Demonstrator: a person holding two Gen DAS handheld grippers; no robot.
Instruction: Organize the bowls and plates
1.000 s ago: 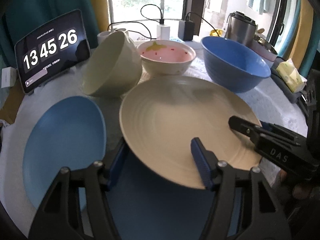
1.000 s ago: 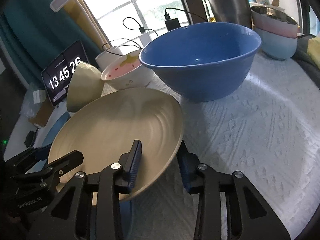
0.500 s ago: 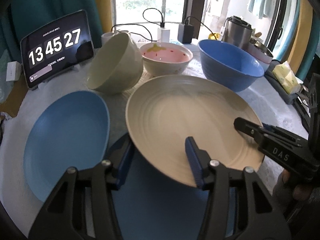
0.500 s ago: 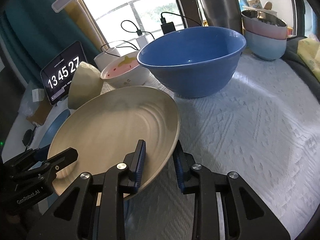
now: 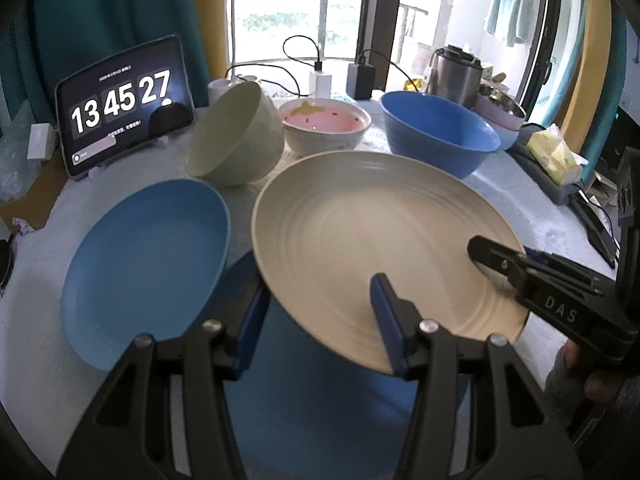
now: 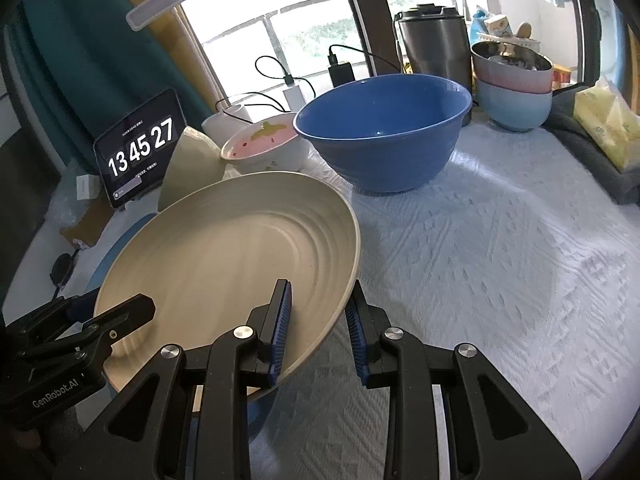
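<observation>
A cream ribbed plate [image 5: 372, 232] [image 6: 236, 264] is held tilted above the table by both grippers. My left gripper [image 5: 316, 316] is shut on its near-left rim, and my right gripper [image 6: 318, 320] is shut on its right rim. A blue plate [image 5: 148, 264] lies on the table at the left. Another blue plate [image 5: 320, 392] lies under the cream plate. A cream bowl [image 5: 236, 136] tipped on its side, a pink-lined bowl [image 5: 324, 128] and a large blue bowl [image 5: 436, 132] [image 6: 384, 132] stand behind.
A tablet clock [image 5: 124, 104] stands at the back left. A steel jug [image 6: 436, 44], stacked small bowls [image 6: 514, 88], chargers with cables [image 5: 320, 80] and a tissue pack [image 6: 608, 124] line the back and right. White textured cloth [image 6: 500, 264] covers the table.
Both grippers have lifted the cream plate slightly and both views have pulled back a little. The clock went from 13:45:26 to 13:45:27.
</observation>
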